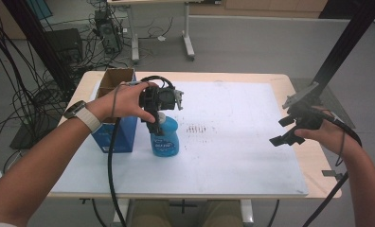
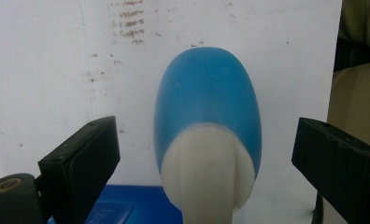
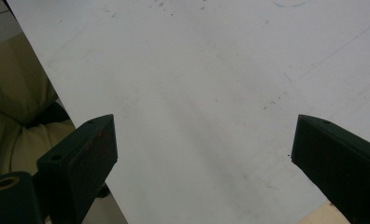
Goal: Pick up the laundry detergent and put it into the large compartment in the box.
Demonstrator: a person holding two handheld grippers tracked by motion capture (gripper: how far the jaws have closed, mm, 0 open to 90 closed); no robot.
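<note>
A blue bottle (image 1: 165,141) with a white cap stands upright on the white mat (image 1: 233,146), left of centre. My left gripper (image 1: 158,126) points down over the bottle's top, open. In the left gripper view the blue bottle (image 2: 206,93) and its white cap (image 2: 205,172) sit between the two wide-apart jaws of my left gripper (image 2: 205,161), and neither jaw touches them. My right gripper (image 1: 284,131) hovers open over the mat's right edge. In the right gripper view my right gripper (image 3: 204,158) has only bare mat (image 3: 211,84) between its jaws.
A blue carton (image 1: 113,135) with an open brown top stands just left of the bottle, close to my left hand. A black frame post (image 1: 339,52) rises at the table's right. Cables and desks crowd the floor at the back left.
</note>
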